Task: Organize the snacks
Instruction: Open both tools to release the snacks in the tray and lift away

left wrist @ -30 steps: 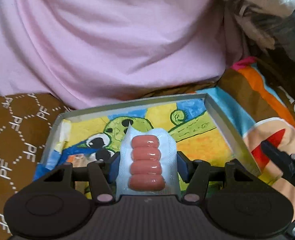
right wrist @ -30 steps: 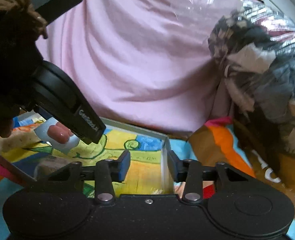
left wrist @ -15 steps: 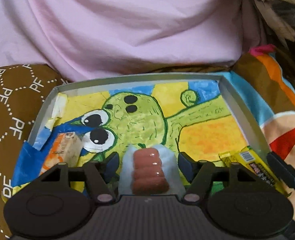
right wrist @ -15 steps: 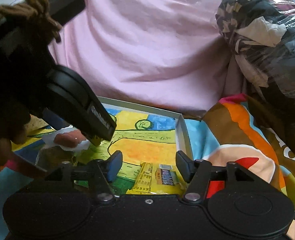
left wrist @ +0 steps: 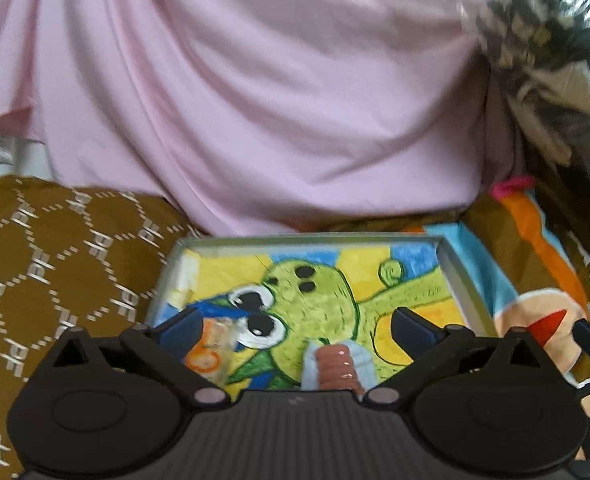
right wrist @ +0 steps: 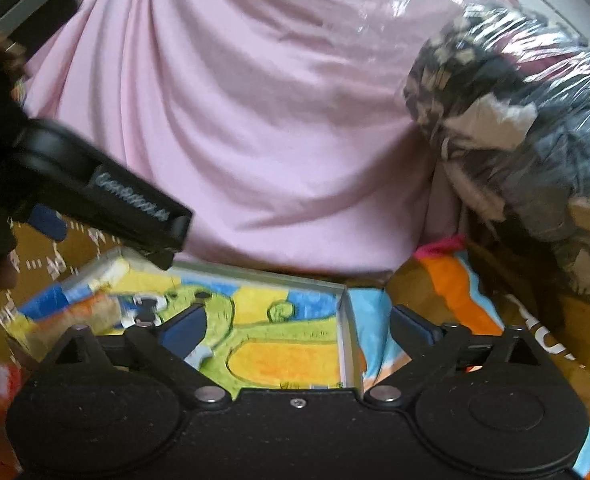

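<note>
Left wrist: tray holds sausage pack, orange snack.

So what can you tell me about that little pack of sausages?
The sausage pack is a small clear-white plastic pouch with reddish-brown mini sausages stacked in a row inside, shiny as if sealed. It lies flat in the tray on the green cartoon picture, near the front. Only its far part shows; the rest is hidden behind the left tongs, which are opening and not touching it.
</note>
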Demonstrator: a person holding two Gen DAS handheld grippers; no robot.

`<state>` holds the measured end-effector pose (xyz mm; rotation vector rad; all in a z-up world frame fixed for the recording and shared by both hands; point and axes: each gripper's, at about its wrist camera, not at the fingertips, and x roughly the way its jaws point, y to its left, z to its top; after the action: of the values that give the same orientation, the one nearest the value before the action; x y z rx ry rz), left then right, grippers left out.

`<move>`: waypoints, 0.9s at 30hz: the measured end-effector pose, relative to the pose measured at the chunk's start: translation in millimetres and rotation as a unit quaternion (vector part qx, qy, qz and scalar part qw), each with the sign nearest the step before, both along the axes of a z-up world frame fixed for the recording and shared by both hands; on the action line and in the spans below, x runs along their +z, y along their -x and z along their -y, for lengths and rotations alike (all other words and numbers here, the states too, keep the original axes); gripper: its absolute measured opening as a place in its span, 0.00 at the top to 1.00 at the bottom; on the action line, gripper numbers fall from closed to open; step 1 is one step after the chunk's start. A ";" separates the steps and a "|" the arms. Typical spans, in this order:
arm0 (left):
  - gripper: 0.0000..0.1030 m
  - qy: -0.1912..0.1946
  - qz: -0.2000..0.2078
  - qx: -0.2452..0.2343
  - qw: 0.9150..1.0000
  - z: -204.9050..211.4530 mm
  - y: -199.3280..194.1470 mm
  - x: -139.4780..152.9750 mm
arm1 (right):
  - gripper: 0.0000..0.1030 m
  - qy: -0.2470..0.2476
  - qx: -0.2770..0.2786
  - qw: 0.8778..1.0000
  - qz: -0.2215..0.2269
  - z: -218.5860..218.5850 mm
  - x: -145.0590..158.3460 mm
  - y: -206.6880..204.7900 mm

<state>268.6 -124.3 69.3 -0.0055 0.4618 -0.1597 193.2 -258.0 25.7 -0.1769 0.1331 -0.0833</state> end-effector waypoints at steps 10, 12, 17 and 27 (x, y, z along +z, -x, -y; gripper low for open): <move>0.00 0.009 0.036 0.012 0.999 -34.7 59.1 30.9 | 0.01 -0.044 0.001 0.998 0.034 -10.5 49.9 58.4; 0.00 0.012 0.044 0.016 0.999 -42.0 73.5 34.6 | 0.01 -0.051 0.001 0.998 0.038 -14.6 56.8 72.4; 0.00 0.015 0.057 0.023 0.998 -60.0 107.5 39.3 | 0.01 -0.067 0.004 0.997 0.039 -22.7 66.2 105.7; 0.00 0.015 0.057 0.042 0.997 -97.1 169.9 21.7 | 0.01 -0.083 0.004 0.996 0.022 -32.0 55.1 174.4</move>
<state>98.7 -27.2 91.0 -0.0443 0.3441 -0.0843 18.8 -226.0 80.7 -0.0097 0.0940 -0.0682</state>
